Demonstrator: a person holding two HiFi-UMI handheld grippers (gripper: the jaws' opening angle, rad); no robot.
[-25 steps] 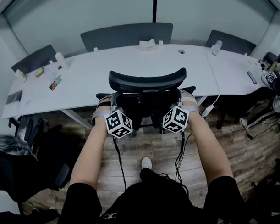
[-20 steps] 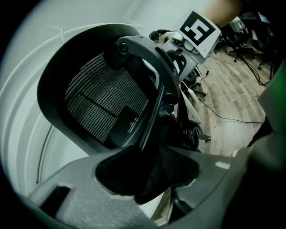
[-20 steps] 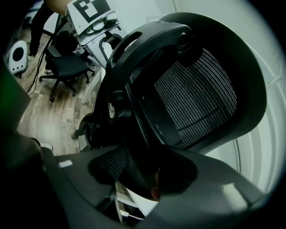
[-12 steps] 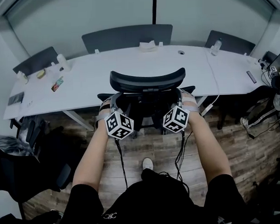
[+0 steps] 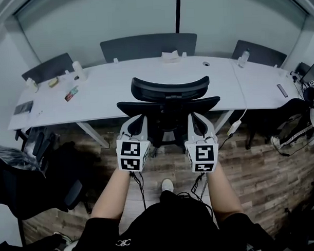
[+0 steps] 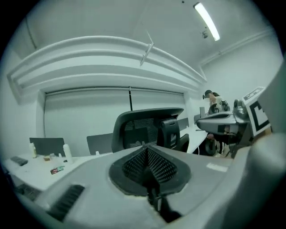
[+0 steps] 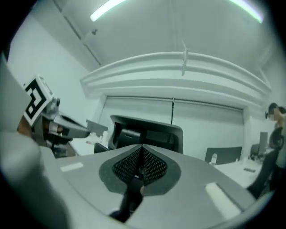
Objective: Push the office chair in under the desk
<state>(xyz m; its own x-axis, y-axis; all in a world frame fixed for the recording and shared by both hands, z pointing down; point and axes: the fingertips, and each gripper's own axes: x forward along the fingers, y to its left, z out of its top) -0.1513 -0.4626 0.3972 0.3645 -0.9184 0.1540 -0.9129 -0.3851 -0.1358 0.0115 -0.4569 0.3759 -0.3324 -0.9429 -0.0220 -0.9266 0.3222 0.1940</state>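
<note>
Black office chair point(image 5: 170, 96) sits straight ahead of both jaws, backrest crosswise; my left gripper point(image 5: 135, 124) and right gripper point(image 5: 198, 122), equally near, have just snapped shut, empty.

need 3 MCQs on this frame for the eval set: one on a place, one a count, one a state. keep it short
1. Where is the black mesh-backed office chair?
A. at the near edge of the long white desk
B. beyond the desk
C. tipped over on the floor

2. How many dark grey chair backs line the desk's far side?
A. one
B. three
C. five

3. The left gripper and right gripper are:
A. wide open
B. shut on the chair's backrest
C. shut, empty

Key:
1 A, the head view shows it at the desk's near edge.
2 B, three backs rise behind the desk.
3 C, in each gripper view the jaws have just closed, with the pads together and nothing between them.
</note>
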